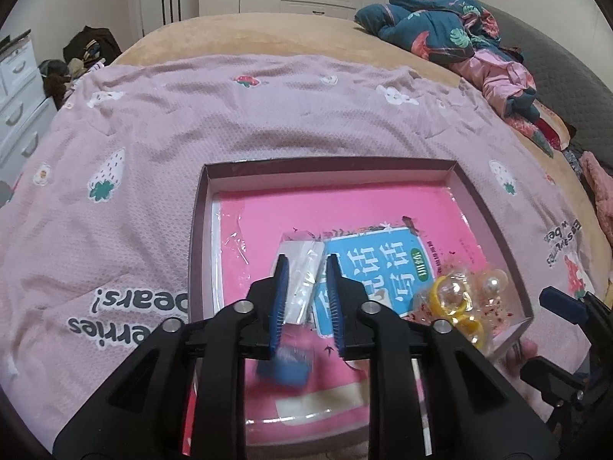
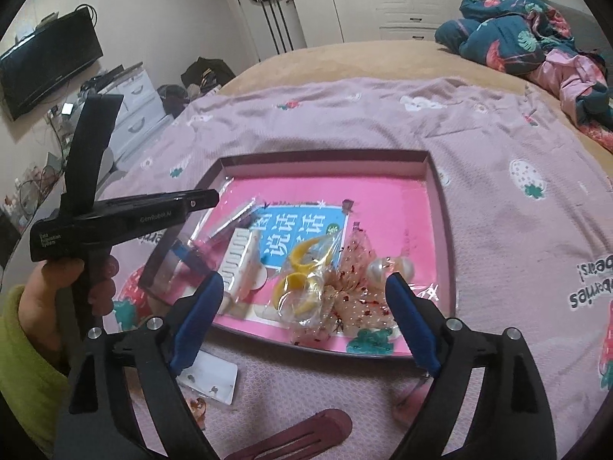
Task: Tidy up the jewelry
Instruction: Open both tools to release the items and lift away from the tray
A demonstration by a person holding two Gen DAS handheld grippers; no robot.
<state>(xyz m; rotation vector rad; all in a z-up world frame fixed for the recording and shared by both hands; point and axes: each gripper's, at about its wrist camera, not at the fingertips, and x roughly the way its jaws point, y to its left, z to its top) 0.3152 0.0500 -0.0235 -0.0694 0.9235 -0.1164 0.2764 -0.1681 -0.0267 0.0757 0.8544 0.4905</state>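
1. Spread across the bed point(image 2: 345, 57): a pink strawberry-print blanket point(image 1: 153, 145), with a shallow tray point(image 1: 345, 165) on it and a rumpled blue floral quilt point(image 1: 433, 19) at the far right corner.
2. Inside the tray, near its right corner: bagged jewelry point(image 2: 325, 287) (yellow rings, pearls); a clear packet point(image 1: 302, 280) toward the middle.
3. On the blanket by the tray's near edge: an earring card point(image 2: 210, 381) and a maroon hair clip point(image 2: 299, 437).
4. Left tool point(image 1: 306, 299): angled down, nearly closed, packet between its pads (contact unclear).
5. Right tool point(image 2: 306, 318): tilted down, spread wide, holding nothing.

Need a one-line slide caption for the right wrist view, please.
Open right gripper hovers over bagged yellow rings and pearl earrings lying in the shallow box on the bed.
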